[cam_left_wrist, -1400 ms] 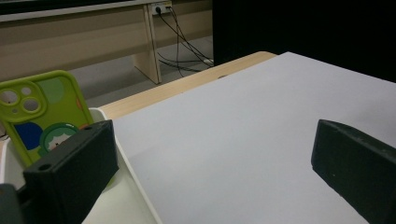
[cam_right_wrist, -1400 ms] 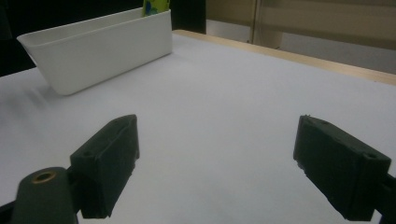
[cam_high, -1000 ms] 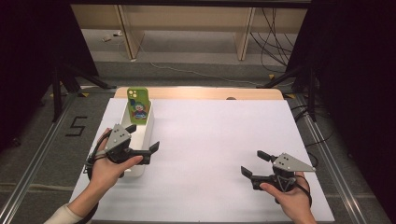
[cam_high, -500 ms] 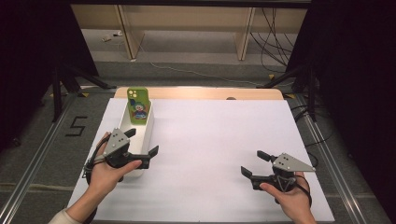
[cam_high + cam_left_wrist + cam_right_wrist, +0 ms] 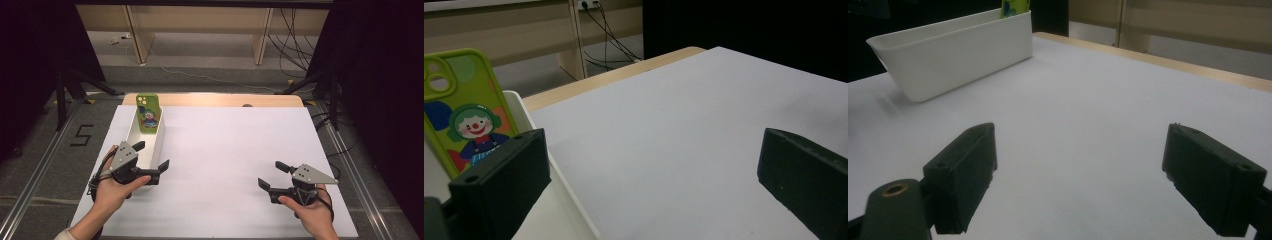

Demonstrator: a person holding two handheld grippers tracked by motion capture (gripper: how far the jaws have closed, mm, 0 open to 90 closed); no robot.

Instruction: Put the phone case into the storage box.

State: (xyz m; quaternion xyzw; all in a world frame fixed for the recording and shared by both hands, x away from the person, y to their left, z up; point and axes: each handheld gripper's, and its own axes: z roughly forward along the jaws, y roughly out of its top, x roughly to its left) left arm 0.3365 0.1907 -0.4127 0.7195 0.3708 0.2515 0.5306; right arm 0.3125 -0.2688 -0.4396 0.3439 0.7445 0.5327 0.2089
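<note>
phone case in the tray, both grippers spread

white table [image 5: 230, 150] carried a narrow white tray [image 5: 159, 137] near its left edge, and everything sat relative to that tray. a green phone case [image 5: 148, 113] with a clown print stood propped at the tray's far end. the left gripper [image 5: 150, 162] straddled the tray's near end, jaws spread, one over the tray and one outside its right wall, nothing pinched. the right gripper [image 5: 272, 175] lay well apart from the tray, jaws also spread and empty.
</note>
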